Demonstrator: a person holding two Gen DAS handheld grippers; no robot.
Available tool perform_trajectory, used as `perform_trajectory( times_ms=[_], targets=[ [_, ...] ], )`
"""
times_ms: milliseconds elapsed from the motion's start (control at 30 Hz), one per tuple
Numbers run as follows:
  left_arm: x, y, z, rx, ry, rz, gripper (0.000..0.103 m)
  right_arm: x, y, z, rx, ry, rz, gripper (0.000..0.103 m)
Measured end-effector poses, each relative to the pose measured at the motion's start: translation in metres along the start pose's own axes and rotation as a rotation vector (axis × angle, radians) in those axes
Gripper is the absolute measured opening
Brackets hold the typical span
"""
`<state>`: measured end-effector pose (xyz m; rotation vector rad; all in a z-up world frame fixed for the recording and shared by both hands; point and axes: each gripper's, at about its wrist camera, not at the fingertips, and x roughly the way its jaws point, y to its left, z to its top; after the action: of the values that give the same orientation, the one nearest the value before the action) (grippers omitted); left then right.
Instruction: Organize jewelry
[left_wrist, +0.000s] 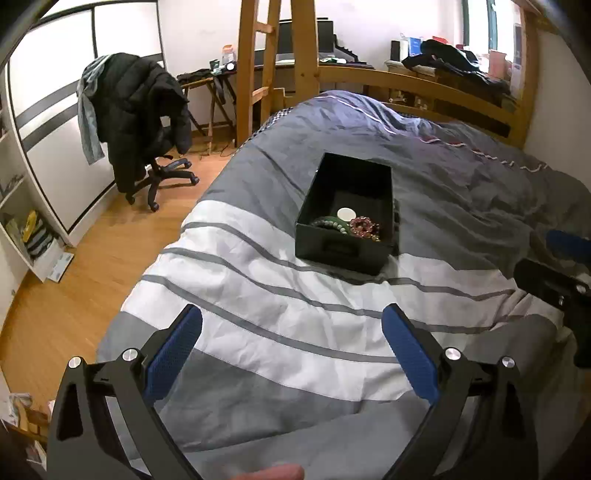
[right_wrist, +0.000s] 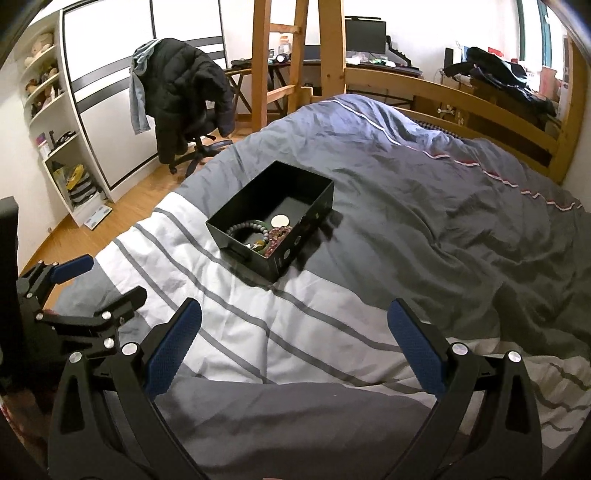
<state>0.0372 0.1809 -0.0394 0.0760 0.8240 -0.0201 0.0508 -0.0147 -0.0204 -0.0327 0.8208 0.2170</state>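
- We held the left gripper (left_wrist: 291, 332) low in the frame of its own camera, its blue-padded fingers (left_wrist: 173, 354) spread wide over the striped duvet (left_wrist: 258, 280) and gripping nothing.
- The right gripper (right_wrist: 293, 332) sat likewise at the bottom of the right wrist view, claw splayed apart and empty above the bedding.
- The black box (left_wrist: 347, 210), our jewelry holder, rested on the duvet at the centre of the left view, well apart from both tools.
- Inside its near end lay a reddish bead bracelet (left_wrist: 364, 226), a green bead bracelet (left_wrist: 330, 223) and a pale round disc (left_wrist: 346, 213), bunched together.
- In the right wrist view, the left gripper appeared at the lower left edge.
- An office chair (left_wrist: 155, 147) draped with a dark jacket stood at the upper left; wooden ladder posts (left_wrist: 255, 74) rose at top centre.
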Motion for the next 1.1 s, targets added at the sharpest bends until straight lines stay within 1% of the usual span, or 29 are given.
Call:
perform_trajectory(
  times_ms=[167,1100],
  targets=[
    [0.001,0.002,-0.001,-0.013,0.002,-0.017,0.096,0.001,0.002,0.0,0.003,-0.004,0.007,0.099],
    [-0.001,-0.008,-0.004,0.024,-0.015,0.005,0.096,-0.001,0.007,0.001,0.009,-0.006,0.008,0.099]
  ],
)
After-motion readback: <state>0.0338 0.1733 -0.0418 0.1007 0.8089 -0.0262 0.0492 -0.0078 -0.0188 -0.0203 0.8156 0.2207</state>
